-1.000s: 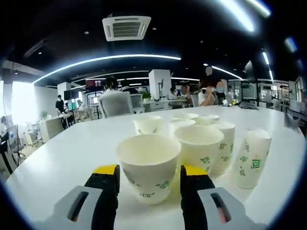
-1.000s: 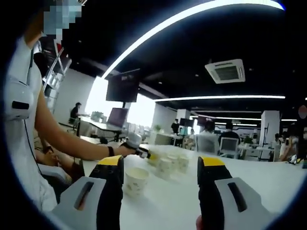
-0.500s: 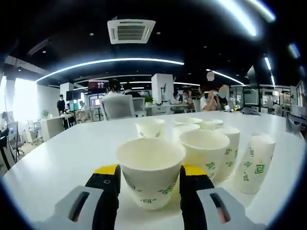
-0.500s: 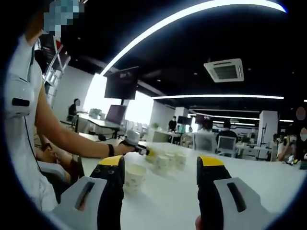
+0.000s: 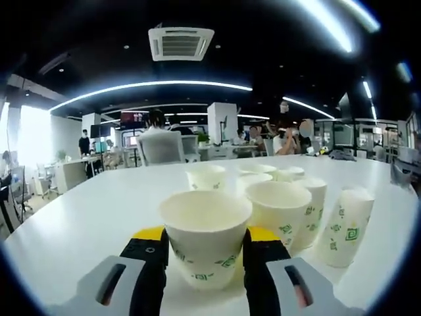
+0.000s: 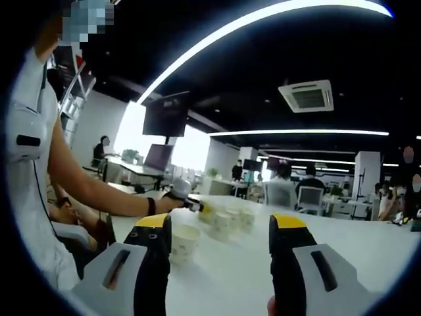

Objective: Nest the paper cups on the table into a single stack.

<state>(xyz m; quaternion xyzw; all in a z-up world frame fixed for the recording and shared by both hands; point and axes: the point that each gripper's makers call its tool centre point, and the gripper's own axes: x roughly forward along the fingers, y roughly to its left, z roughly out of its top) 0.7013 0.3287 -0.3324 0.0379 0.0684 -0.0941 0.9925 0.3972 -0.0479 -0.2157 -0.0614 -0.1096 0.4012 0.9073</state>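
Table (image 5: pixel 79 217): broad, smooth white top, matte, curving across the lower half of the left gripper view; in the right gripper view the same pale surface (image 6: pixel 230 270) runs between the jaws.

Person's arm (image 6: pixel 99 191): bare forearm reaching from the left edge of the right gripper view toward the cups, dark band at the wrist.

Left gripper (image 5: pixel 202 253): grey plastic body, black jaws capped with yellow tips, rising from the bottom centre. The jaws are pressed against both sides of the nearest cup (image 5: pixel 205 243), pinching it low on its wall. That cup is a white tapered paper cone, mouth up, thin rolled rim, green printed squares on the side.

Right gripper (image 6: pixel 220 243): same grey, black and yellow build, jaws spread wide, nothing between them but table.

Cup cluster (image 5: pixel 283 204): more white paper cups with the green print, just behind and right of the held one, crowded close together. One cup (image 5: pixel 346 224) at lower right stands mouth down. One cup (image 5: pixel 206 176) sits apart, further back. In the right gripper view a lone upright cup (image 6: pixel 185 242) stands beside the left jaw.
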